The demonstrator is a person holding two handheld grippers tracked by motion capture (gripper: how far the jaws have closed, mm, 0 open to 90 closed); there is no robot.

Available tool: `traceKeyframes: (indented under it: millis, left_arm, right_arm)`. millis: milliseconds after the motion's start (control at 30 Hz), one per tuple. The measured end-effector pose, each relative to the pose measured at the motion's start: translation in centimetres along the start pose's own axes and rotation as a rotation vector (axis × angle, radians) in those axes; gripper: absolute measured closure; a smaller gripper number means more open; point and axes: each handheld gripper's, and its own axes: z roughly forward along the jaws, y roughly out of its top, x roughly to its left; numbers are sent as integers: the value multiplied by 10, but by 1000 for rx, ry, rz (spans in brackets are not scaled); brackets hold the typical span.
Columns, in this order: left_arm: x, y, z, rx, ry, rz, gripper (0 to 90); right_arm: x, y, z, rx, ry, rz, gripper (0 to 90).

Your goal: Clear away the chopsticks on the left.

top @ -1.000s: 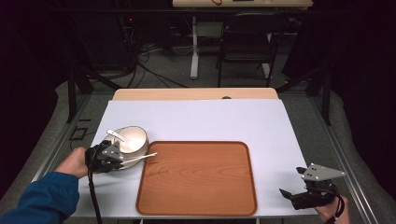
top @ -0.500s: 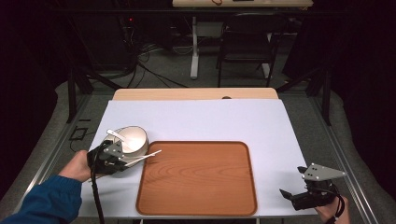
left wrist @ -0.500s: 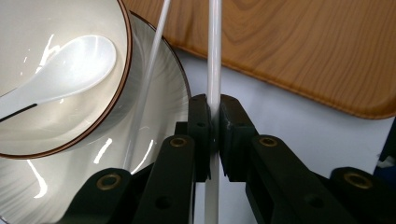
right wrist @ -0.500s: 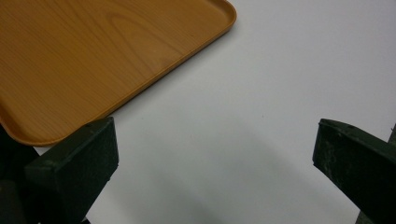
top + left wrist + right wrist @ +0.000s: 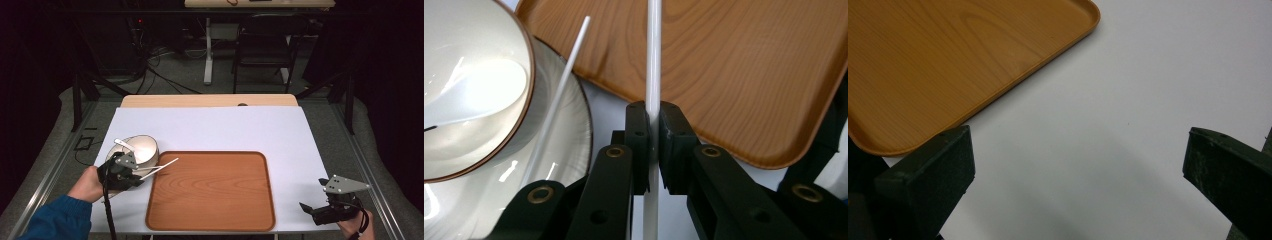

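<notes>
My left gripper (image 5: 134,176) (image 5: 653,114) is shut on a thin white chopstick (image 5: 653,60), which points out over the left edge of the wooden tray (image 5: 210,190) (image 5: 744,75). A second white chopstick (image 5: 558,95) lies loose, slanting across the rim of a white plate (image 5: 574,150). On that plate stands a brown-rimmed white bowl (image 5: 141,148) (image 5: 499,45) with a white spoon (image 5: 122,144) in it. My right gripper (image 5: 309,209) (image 5: 1075,170) stands open over the bare white table, near the tray's corner (image 5: 948,60), with nothing between its jaws.
The white tabletop (image 5: 210,130) stretches behind and to the right of the tray. A strip of light wood (image 5: 210,101) borders its far edge. Beyond are a dark floor with cables, table legs and a chair (image 5: 262,50).
The left hand has shifted a little to the right and up, carrying the chopstick tip farther toward the tray. The right gripper has stayed where it was.
</notes>
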Motion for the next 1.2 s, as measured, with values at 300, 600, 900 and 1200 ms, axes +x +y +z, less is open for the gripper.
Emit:
traceKeyframes:
  millis: [300,600,900,1200]
  left_arm:
    - [-10,9,-2,-43,-14,-72,841]
    - [-16,13,-1,-68,-27,-134,842]
    - [-25,18,1,-119,-76,-145,842]
    - [-29,22,6,-162,-104,-224,843]
  right_arm:
    - [0,0,0,1,-2,-1,0]
    - [0,0,0,4,-5,-1,0]
    - [1,0,0,7,-9,-1,1]
    - [1,1,0,6,-7,-2,1]
